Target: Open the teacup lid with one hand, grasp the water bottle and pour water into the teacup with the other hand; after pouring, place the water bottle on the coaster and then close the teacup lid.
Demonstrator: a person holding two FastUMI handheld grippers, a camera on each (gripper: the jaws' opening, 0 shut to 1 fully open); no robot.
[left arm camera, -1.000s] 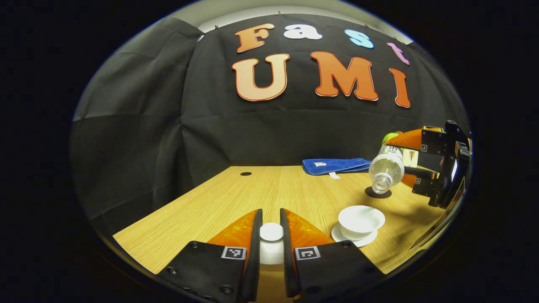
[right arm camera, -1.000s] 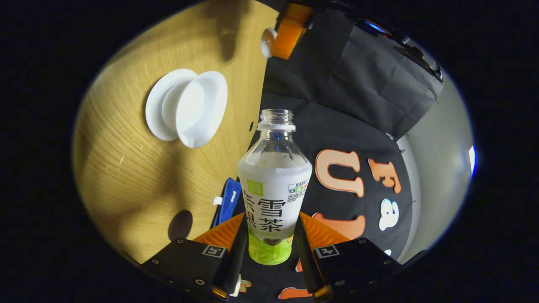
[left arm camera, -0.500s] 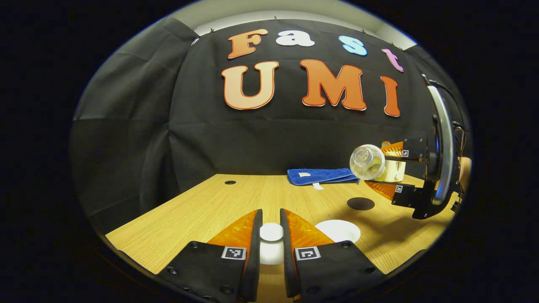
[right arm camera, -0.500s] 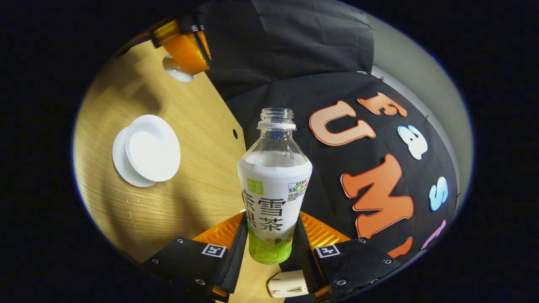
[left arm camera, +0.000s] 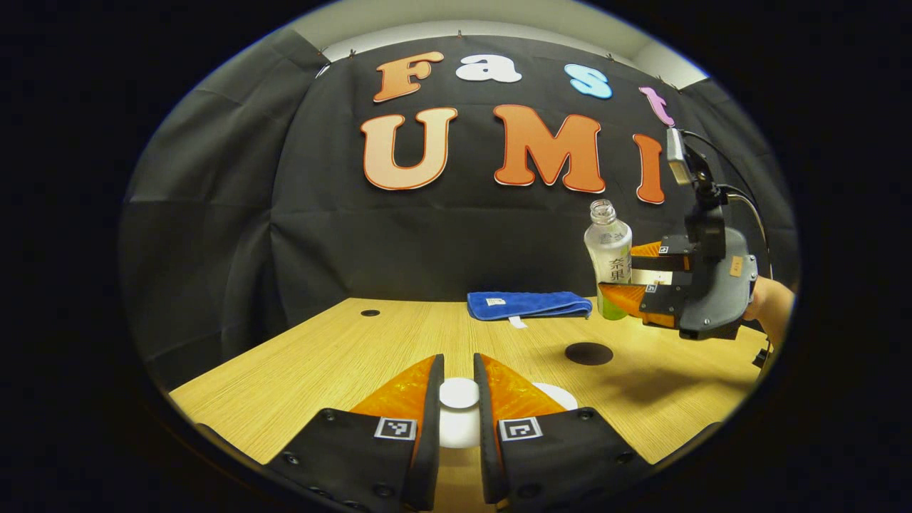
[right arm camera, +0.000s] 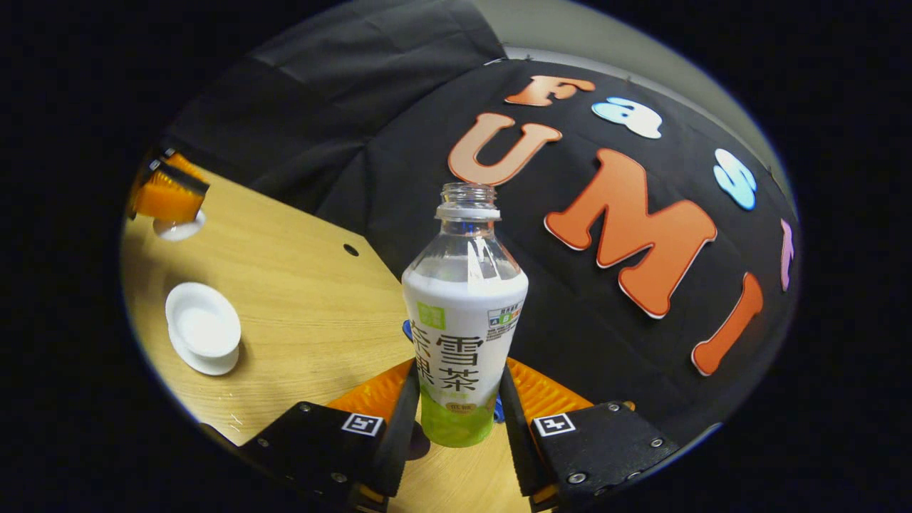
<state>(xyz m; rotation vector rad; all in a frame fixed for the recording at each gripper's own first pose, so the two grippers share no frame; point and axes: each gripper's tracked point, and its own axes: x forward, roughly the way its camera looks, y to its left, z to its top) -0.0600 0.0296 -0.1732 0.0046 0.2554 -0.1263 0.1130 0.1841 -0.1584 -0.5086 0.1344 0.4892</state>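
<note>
My left gripper [left arm camera: 458, 370] is shut on the knob of the white teacup lid [left arm camera: 459, 394], held above the table's near edge. The open white teacup [right arm camera: 203, 328] stands on its saucer; in the left gripper view a sliver of the teacup [left arm camera: 563, 394] shows behind my right-hand finger. My right gripper [right arm camera: 459, 406] is shut on the lower body of the uncapped water bottle [right arm camera: 464, 328], which stands upright in the air. In the left gripper view the bottle [left arm camera: 608, 260] hangs just behind and to the right of the dark round coaster [left arm camera: 588, 353]. The left gripper [right arm camera: 167, 196] shows at far left with the lid [right arm camera: 178, 228].
A folded blue towel [left arm camera: 529, 304] lies at the back of the wooden table [left arm camera: 342, 356]. A small hole [left arm camera: 370, 313] sits in the table's far left. A hand [left arm camera: 773, 306] holds the right gripper at the right edge.
The bottle has swung from mouth-down near the teacup to upright and moved back toward the coaster. My left gripper kept the lid and drew back slightly.
</note>
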